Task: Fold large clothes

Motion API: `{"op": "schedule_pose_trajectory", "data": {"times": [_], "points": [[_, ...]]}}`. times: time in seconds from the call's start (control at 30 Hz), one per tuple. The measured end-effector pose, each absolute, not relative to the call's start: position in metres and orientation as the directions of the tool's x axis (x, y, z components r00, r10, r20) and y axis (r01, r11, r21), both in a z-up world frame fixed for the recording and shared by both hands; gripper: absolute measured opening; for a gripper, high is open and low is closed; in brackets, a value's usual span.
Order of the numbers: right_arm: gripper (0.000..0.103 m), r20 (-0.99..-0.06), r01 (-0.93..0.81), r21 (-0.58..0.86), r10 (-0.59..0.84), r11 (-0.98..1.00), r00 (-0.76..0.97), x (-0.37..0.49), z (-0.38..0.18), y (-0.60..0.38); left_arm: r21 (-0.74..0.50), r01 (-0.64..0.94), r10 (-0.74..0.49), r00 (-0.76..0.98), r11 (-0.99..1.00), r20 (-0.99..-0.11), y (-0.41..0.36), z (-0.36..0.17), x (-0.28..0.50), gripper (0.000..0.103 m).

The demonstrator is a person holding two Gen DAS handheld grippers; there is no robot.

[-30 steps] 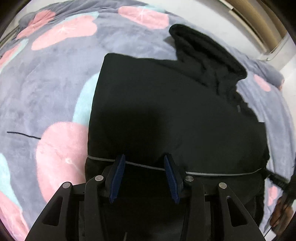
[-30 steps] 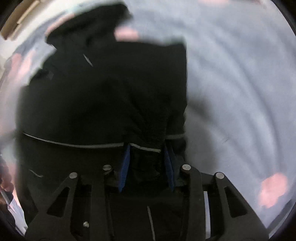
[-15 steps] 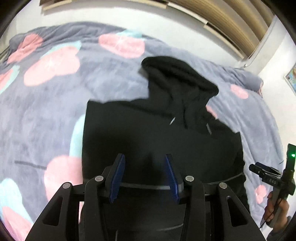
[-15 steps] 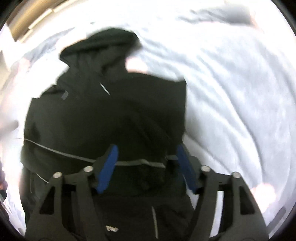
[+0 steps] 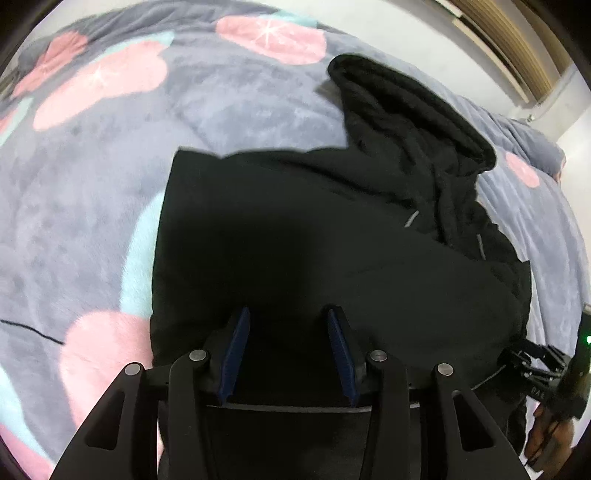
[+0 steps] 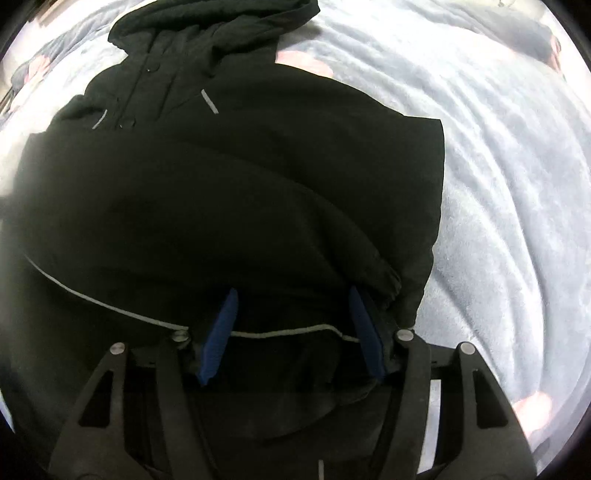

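Lying lengthwise away from both grippers, hooded black jacket (image 5: 332,236) on bed blanket (image 5: 92,177), hood (image 6: 207,29) farthest; left fingers (image 5: 236,347) part-open over hem, grip unclear; right fingers (image 6: 221,332) closing, hem between.

A soft grey blanket (image 5: 229,110) is lying spread out over most of the left wrist view. Big pink shapes (image 5: 107,77) and light blue patches (image 5: 138,254) are showing on it. A thin dark line (image 5: 29,329) is lying across it at the left edge. A white wall (image 5: 399,44) is showing along the top, and brown wooden slats (image 5: 517,44) are sitting in the upper right corner. In the right wrist view the blanket (image 6: 517,184) is looking pale and wrinkly on the right side.
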State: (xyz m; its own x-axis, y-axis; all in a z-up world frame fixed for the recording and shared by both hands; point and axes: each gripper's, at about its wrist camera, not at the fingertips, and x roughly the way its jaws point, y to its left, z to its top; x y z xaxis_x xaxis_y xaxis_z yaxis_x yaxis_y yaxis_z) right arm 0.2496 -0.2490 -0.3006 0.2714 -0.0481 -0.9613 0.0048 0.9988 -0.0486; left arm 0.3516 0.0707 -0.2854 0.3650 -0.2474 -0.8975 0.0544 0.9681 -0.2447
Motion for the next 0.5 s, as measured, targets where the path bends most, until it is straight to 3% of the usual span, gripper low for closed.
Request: {"op": "schedule_pose_trajectory", "data": {"times": [0.2,0.5], "points": [[0.058,-0.924,0.015,0.044,0.035,0.999,0.38,0.272,-0.237,-0.265,-0.279,0.152,-0.318,0.462,0.948,-0.828,0.068,-0.222,0.375,0.046],[0.059,-0.841,0.023,0.109,0.08,0.994,0.535,0.399,-0.21,-0.27,-0.234,0.194,-0.302,0.523,0.953,-0.797,0.049,-0.209,0.496,0.046]]}}
